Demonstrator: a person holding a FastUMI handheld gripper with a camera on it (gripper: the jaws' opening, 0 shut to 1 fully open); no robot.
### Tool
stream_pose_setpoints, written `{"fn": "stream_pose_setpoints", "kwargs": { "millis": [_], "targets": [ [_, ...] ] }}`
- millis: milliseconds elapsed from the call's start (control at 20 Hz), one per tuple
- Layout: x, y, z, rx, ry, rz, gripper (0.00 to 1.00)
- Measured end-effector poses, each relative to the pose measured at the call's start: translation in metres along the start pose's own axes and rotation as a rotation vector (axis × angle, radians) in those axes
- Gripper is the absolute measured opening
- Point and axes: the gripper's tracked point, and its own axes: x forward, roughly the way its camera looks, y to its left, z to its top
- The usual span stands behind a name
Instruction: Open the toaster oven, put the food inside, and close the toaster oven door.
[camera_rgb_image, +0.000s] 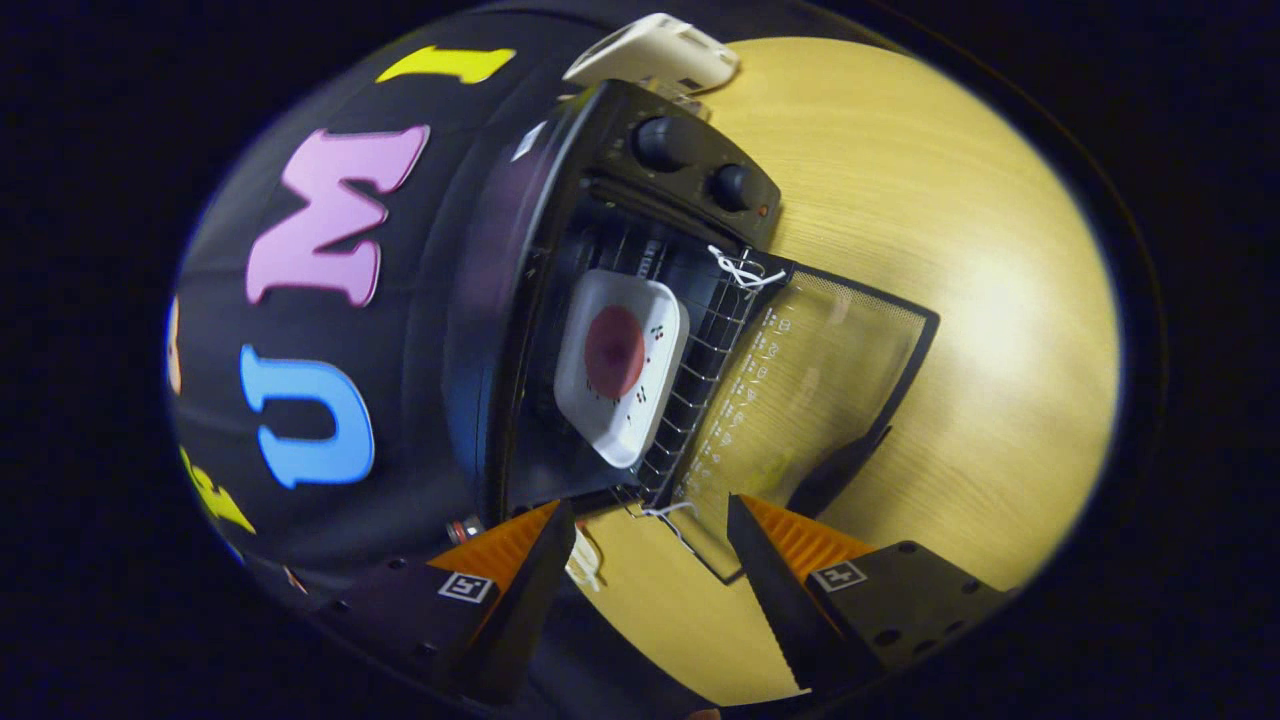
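Oven (600, 250) stands open, door (820, 390) folded flat onto the table (980, 250). Plate (622, 368) with food (614, 350) sits on the rack (700, 390) inside, at about 12 o'clock from the gripper (650, 520). Fingers are apart, empty, just short of the door's near corner. Judged: loading done, closing step in hand. Next move calls for getting under the door's handle (835, 470) at 1 o'clock and swinging it up toward the knobs (700, 165) side.
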Motion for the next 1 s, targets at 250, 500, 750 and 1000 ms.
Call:
{"fn": "stream_pose_setpoints", "kwargs": {
  "millis": [250, 500, 750, 1000],
  "targets": [
    [-0.033, -0.024, -0.043, -0.65, 0.003, -0.049, 0.99],
    [-0.028, -0.055, -0.057, -0.827, 0.024, -0.116, 0.99],
    [-0.008, -0.091, -0.048, -0.912, 0.004, -0.203, 0.99],
    [0.025, -0.117, -0.037, -0.962, 0.023, -0.293, 0.99]
  ]
}}
